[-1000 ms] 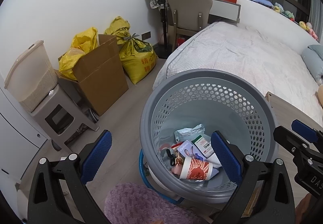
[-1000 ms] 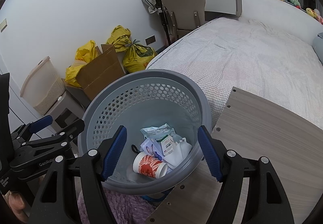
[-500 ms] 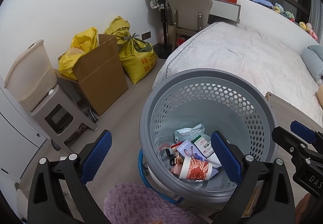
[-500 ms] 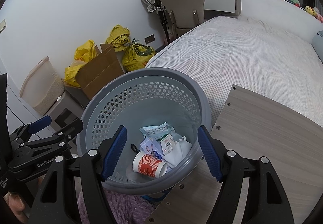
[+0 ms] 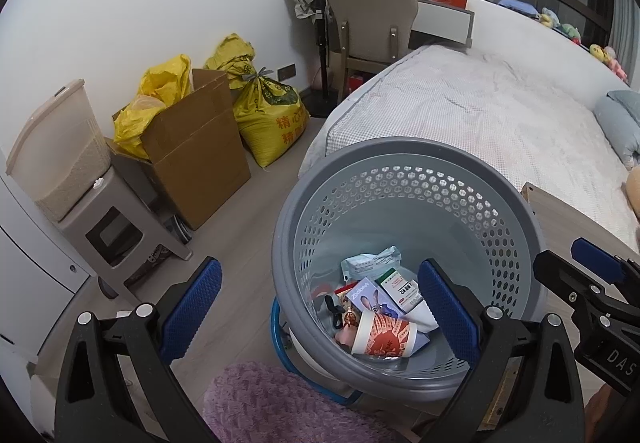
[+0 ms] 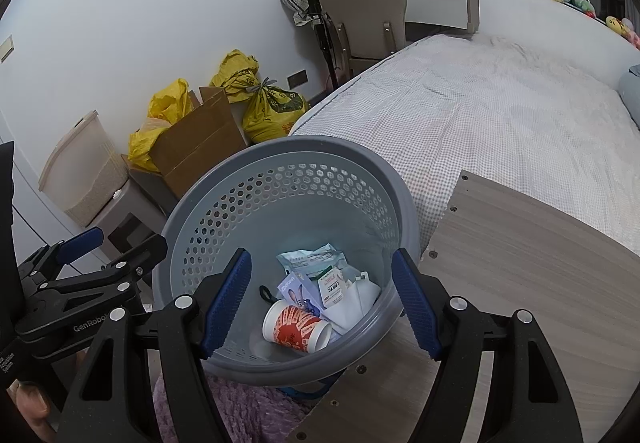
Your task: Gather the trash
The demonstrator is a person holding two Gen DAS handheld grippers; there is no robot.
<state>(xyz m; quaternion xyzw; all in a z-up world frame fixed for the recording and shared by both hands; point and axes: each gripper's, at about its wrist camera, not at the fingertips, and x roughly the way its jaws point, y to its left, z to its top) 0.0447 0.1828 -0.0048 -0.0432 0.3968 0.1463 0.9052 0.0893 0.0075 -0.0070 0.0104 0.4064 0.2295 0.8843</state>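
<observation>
While both tools, left tool (image 5: 318, 313) and right tool (image 6: 320, 299), gape empty, one basket (image 5: 516, 179) at lower centre holds one cup (image 5: 384, 335) and two boxes (image 5: 394, 289).

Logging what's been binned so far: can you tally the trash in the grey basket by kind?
Red-and-white paper cup: 1
Small printed cardboard boxes: 2
Pale blue-green plastic packet: 1
White crumpled paper: 1
Total: 5 clearly visible in the grey perforated plastic basket; others partly hidden.

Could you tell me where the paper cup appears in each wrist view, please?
Left wrist: the cup lies low, right of centre, in the basket.
Right wrist: the cup lies low, left of centre.
Shared landmark: the rabbit box, just above the cup.
</observation>
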